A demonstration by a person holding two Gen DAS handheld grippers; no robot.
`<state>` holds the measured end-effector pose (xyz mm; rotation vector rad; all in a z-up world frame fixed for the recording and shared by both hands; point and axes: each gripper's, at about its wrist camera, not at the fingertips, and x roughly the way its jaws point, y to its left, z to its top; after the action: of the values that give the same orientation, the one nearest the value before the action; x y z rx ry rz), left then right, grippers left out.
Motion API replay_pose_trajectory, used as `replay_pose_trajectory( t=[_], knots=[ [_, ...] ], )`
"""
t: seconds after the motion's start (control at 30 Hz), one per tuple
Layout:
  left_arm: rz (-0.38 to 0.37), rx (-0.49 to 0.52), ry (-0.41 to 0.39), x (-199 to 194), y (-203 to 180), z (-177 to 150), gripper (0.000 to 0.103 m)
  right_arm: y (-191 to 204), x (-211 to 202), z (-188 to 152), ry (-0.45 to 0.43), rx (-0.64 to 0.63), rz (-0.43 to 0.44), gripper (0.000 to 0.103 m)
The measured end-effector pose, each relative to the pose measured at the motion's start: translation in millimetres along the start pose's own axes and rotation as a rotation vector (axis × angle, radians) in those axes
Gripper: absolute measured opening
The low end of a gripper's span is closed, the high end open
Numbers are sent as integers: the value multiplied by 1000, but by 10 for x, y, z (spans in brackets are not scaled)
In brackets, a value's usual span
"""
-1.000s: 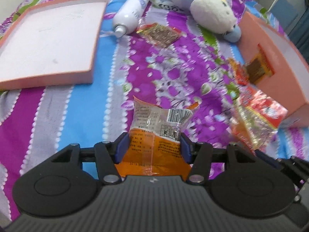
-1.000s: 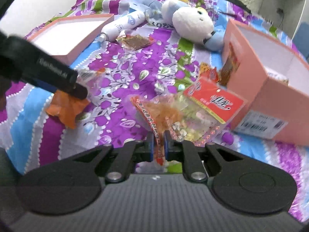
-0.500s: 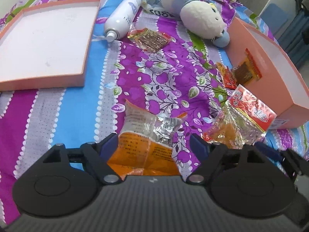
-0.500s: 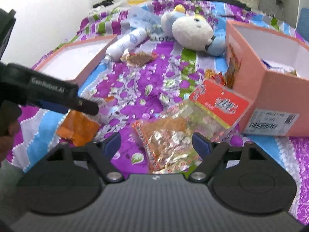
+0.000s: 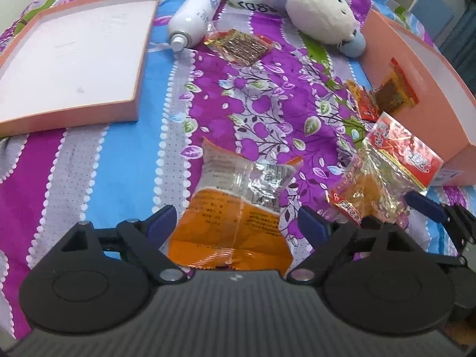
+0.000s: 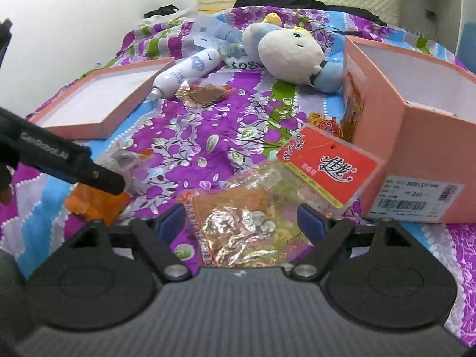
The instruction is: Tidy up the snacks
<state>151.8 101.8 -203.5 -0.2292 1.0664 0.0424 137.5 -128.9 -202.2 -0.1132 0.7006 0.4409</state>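
Glossy crinkled plastic snack packet [image 5: 235, 208]; matt printed cloth bedsheet [image 5: 261, 101].

"GenRobot.AI" on left gripper [image 6: 98, 175]; "245" on pink box [image 6: 416, 154] label.

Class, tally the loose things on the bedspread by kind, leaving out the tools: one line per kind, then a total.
Snack packets: 5
Boxes: 2
Bottles: 1
Plush toys: 1
Total: 9
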Motion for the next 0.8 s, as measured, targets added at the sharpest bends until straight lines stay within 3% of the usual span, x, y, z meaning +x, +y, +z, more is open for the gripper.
replay_pose_trajectory(
  t=[0.23,0.37,0.43,0.5,0.67,0.8],
  knots=[
    [-3,33,-11,42,-77,18,90,67,155,7,26,-46,19,68],
    [-10,61,-28,75,-118,11,87,110,223,-6,65,-58,23,66],
    [3,79,-28,106,-135,9,80,112,227,5,75,-57,30,60],
    [26,81,-22,129,-139,14,72,102,215,33,84,-47,42,47],
    [47,45,-28,49,-147,47,64,108,82,120,82,-39,65,25],
    [34,46,-42,-73,-213,58,62,116,-36,193,77,-42,58,20]
  ],
)
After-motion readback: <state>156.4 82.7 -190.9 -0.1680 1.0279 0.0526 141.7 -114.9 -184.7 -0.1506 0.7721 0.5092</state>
